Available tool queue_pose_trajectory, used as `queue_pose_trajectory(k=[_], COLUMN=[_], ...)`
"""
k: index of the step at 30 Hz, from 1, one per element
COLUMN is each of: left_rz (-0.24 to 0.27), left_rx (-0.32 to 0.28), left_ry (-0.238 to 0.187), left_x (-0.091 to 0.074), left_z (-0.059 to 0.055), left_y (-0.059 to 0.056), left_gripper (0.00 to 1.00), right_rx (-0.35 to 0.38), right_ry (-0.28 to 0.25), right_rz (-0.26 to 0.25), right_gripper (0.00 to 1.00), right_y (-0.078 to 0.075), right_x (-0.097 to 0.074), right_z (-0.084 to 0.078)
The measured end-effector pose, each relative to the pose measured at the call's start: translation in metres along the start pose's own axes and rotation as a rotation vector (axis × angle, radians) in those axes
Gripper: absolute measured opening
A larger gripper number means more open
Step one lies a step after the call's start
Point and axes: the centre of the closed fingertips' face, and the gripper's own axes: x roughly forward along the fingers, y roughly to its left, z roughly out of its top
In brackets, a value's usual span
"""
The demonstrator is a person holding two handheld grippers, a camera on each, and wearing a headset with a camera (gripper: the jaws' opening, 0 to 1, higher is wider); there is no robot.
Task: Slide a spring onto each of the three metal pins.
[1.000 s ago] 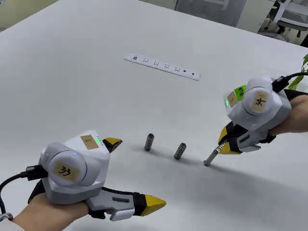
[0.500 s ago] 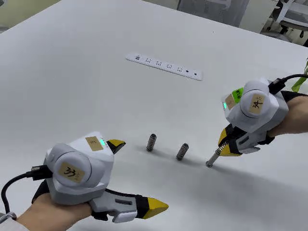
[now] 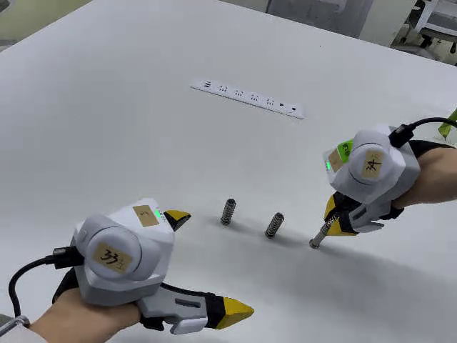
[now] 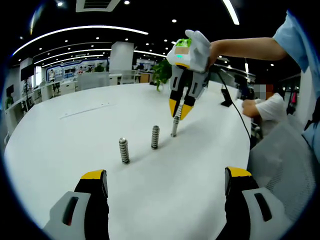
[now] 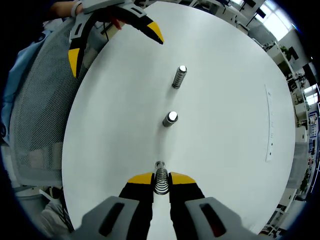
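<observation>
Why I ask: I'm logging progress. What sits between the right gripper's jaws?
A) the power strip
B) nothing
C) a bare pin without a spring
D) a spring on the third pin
D: in the right gripper view the right gripper is shut on a spring, and the head view shows that spring around the upper part of the third pin, whose lower part is bare.

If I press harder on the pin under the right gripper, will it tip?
Likely tippy: the pin is slim, stands free on the table and seems to lean. The spring pinched in the right gripper looks compressible, so it may buckle rather than slide.
</observation>
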Motion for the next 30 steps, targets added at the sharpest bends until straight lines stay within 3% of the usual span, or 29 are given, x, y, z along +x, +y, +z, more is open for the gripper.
queue_pose_trajectory(k=[14, 30], left_rz=[-0.005, -0.013], left_rx=[-0.003, -0.002], left_ry=[0.014, 0.024], left_x=[0.001, 0.002], left_z=[-0.003, -0.005], left_y=[-0.002, -0.002], left_gripper=[0.99, 0.99], right_rx=[0.009, 0.023], right_ry=[0.026, 0.018], right_rz=[0.016, 0.013], right_gripper=[0.13, 0.13], right_y=[0.002, 0.003], right_x=[0.027, 0.035], right_z=[-0.007, -0.005])
